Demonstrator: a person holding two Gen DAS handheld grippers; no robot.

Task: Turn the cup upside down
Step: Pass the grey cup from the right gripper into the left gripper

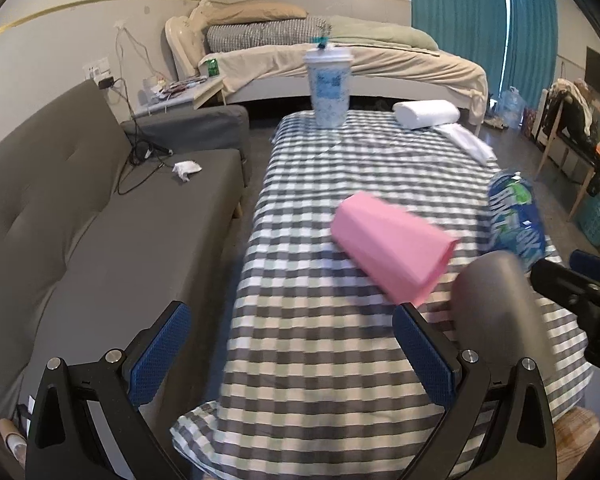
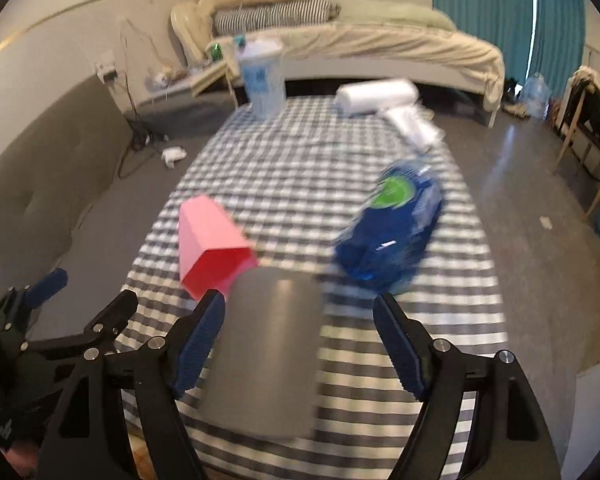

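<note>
A pink faceted cup (image 1: 392, 246) lies on its side on the checked tablecloth (image 1: 320, 360), its open mouth toward me; it also shows in the right wrist view (image 2: 212, 246). A grey cup (image 2: 266, 354) stands mouth down just in front of it, between the open fingers of my right gripper (image 2: 300, 344), which do not touch it. In the left wrist view the grey cup (image 1: 500, 312) is at the right. My left gripper (image 1: 292, 354) is open and empty, near the table's front edge, below and left of the pink cup.
A tall white and blue drink cup (image 1: 328, 88) stands at the table's far end. A white roll (image 1: 426, 114) lies at the far right. A blue wipes pack (image 2: 392, 224) lies right of the cups. A grey sofa (image 1: 80, 232) runs along the left.
</note>
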